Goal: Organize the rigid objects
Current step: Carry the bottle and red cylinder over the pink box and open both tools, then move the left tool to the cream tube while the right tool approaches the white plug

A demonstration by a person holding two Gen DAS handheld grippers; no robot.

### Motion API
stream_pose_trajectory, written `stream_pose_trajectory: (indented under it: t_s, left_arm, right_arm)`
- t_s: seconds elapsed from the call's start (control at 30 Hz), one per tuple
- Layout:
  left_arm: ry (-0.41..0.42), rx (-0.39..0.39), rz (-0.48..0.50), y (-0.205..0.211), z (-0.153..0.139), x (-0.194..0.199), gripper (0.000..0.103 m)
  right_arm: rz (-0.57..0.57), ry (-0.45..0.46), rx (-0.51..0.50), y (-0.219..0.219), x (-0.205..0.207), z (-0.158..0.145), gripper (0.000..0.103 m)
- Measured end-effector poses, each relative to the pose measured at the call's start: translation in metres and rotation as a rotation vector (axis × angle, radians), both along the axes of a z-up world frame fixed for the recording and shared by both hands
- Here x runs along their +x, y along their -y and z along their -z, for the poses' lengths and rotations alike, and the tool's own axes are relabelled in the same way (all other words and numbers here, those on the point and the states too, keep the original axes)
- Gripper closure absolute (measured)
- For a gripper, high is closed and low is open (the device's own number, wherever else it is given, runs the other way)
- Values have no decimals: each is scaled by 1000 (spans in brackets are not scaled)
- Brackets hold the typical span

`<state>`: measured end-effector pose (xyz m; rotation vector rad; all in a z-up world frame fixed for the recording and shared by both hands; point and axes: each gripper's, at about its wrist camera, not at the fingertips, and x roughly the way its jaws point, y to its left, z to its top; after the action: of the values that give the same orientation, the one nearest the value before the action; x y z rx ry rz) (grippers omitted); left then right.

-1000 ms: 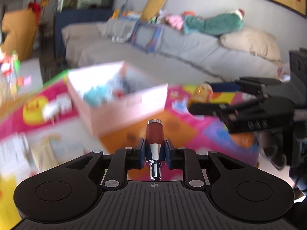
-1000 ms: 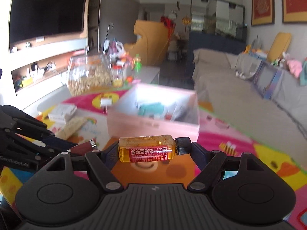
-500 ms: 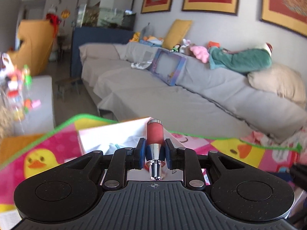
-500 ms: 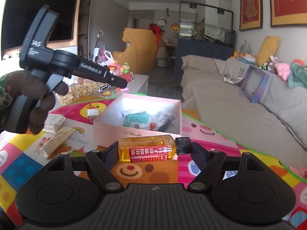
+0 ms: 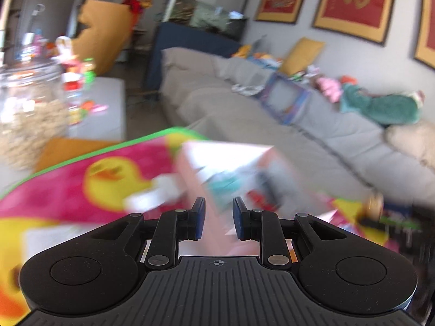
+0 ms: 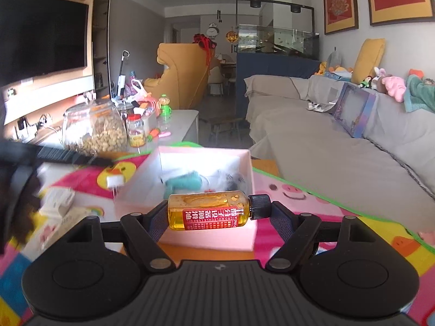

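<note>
A grey sofa (image 6: pixel 339 135) runs along the right wall under red framed pictures (image 6: pixel 339 2). A dark TV (image 6: pixel 43 40) hangs left. Far off stand a yellow chair (image 6: pixel 182 73) and an aquarium (image 6: pixel 277 40).

A home living room: grey sofa (image 6: pixel 339 135), wall television (image 6: pixel 43 38), toys.
</note>
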<state>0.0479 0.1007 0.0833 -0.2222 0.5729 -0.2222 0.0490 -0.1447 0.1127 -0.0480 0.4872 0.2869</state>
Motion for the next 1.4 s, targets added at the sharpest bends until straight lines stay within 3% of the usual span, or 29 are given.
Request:
stream_pose_trajectory:
  t_s: [0.3,0.57,0.77,0.93,1.13,1.27,1.33,1.4]
  left_arm:
    - [-108,113,-139,-51,23,-58,79]
    - [-193,62,-148,-62,44,-64,79]
    - [-158,32,-118,-53,40,-54,79]
    - [-127,32,-115,-50,42,-51,79]
    - [-104,-14,-116,-65,44,-56,79]
    - [-123,-60,-133,-79,49,-59,79]
    - [-131,-80,-130,-84,51,-61,79]
    - [-133,-99,-118,-87,52,-64,79]
  right_arm:
    - [12,-88,35,-39,81,5,24]
    - [0,-185,75,-47,100,16,24]
    - [-84,-167,21,-70,86,8,24]
    - [-209,-259,38,-112,97,1,24]
    - [-295,-337,-23,-184,133,0,24]
    - [-334,-392,-132,-231,153,18,26]
    - [-317,-410,-191,-248,162,31,38]
    - [-312,-418,-249,-260,167,43,43]
